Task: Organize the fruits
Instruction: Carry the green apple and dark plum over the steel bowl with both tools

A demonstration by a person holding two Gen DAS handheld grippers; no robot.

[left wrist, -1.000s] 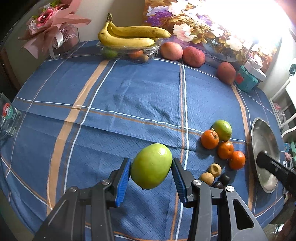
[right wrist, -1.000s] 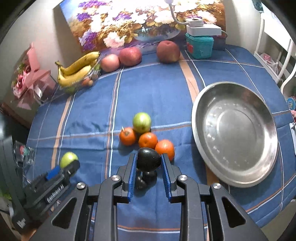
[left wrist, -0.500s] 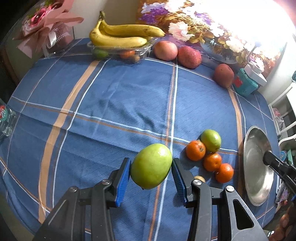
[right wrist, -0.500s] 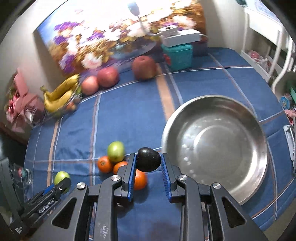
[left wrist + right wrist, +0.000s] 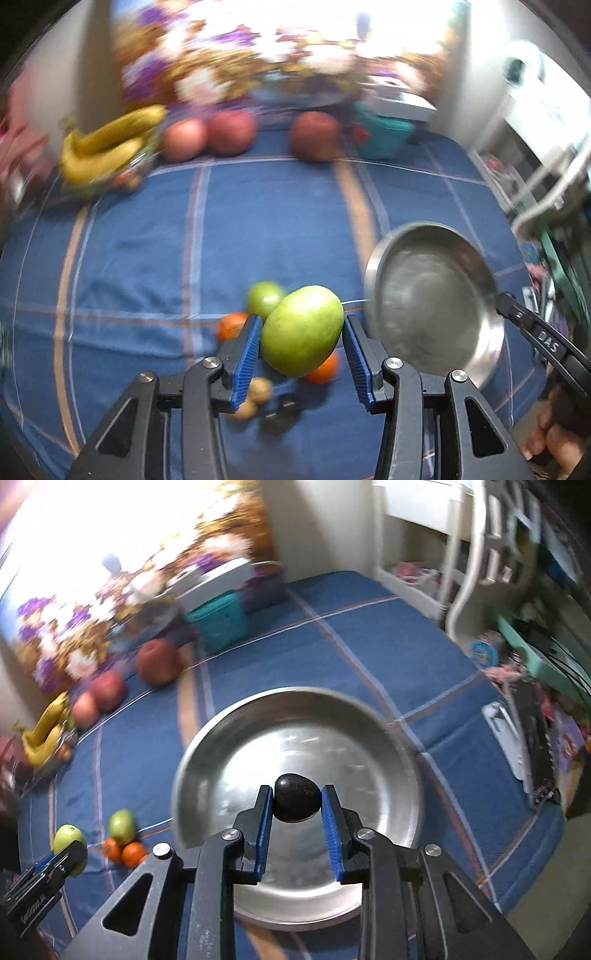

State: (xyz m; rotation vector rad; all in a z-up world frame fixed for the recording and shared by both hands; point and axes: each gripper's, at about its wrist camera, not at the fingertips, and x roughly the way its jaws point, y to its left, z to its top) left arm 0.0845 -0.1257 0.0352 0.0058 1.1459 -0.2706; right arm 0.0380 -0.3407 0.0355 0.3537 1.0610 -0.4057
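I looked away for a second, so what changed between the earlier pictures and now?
The right gripper carried the dark fruit from the fruit cluster to above the steel bowl. The left gripper swung its green fruit bowlward. Both grips unchanged; nothing released.

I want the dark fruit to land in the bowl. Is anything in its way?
Nothing visible. The right gripper holds the dark fruit over the bowl, and the part of the bowl you can see is bare.
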